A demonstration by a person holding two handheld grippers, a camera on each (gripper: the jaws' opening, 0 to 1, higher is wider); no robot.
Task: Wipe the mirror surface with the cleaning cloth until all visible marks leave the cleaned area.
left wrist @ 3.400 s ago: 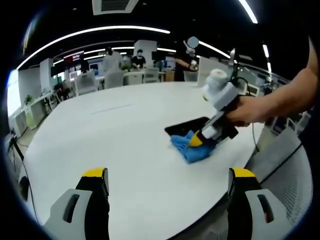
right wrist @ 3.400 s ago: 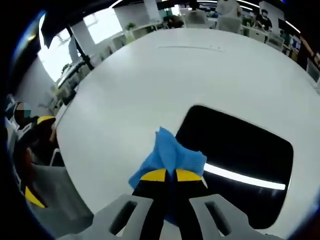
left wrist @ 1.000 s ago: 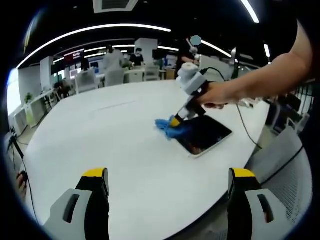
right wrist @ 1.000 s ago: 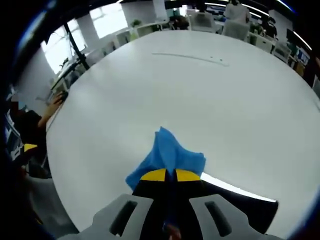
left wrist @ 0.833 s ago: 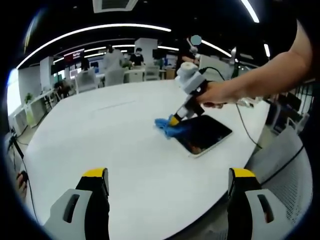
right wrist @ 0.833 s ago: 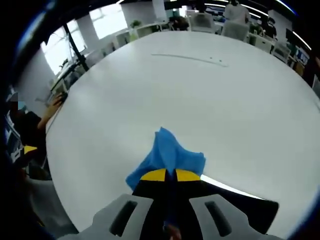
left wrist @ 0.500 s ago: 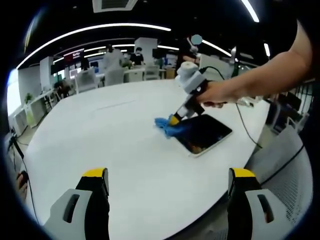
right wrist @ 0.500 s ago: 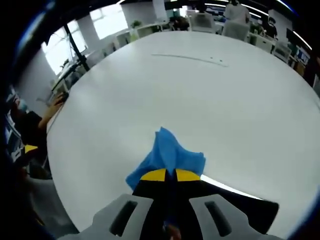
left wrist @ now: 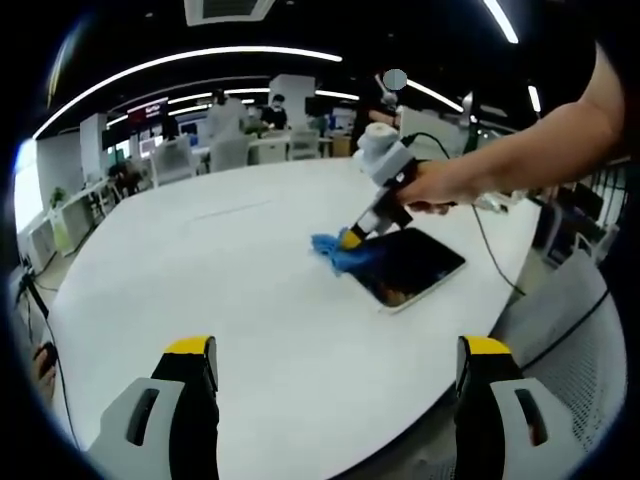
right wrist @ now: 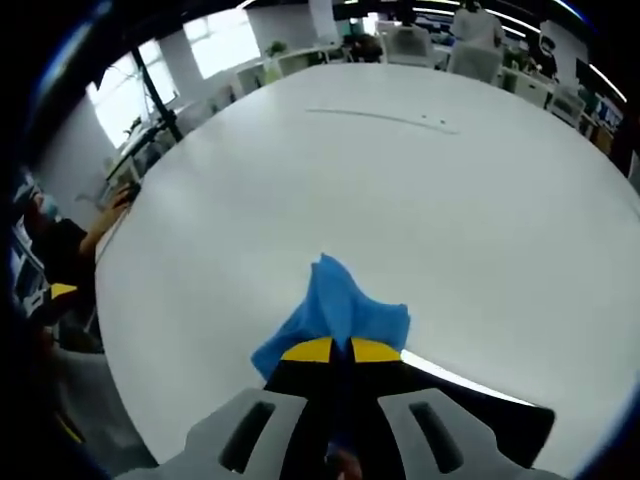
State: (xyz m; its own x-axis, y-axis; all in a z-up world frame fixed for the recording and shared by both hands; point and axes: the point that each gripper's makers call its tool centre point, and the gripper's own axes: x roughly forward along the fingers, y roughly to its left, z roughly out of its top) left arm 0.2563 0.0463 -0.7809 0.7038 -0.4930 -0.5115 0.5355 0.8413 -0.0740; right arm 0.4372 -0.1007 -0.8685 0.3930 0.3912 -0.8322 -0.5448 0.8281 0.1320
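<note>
The right tool (right wrist: 331, 350), clenched on the cloth (right wrist: 335, 310), works the mirror's (left wrist: 408, 268) far corner on the desk (left wrist: 250, 290). Left tool (left wrist: 335, 375) hangs released. Unbraced, the mirror could slide.

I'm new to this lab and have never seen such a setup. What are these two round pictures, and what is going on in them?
There is no robot: a person holds a two-fingered handheld gripper in each hand, and each carries a fisheye camera looking along its fingers.

In the left gripper view, the left gripper hangs open and empty over the large round white table. Farther off, a hand holds the right gripper, pressing a crumpled blue cleaning cloth at the edge of a dark rectangular mirror lying flat on the table.

The right gripper view looks down its own shut fingers, with the cloth bunched just ahead of them.
</note>
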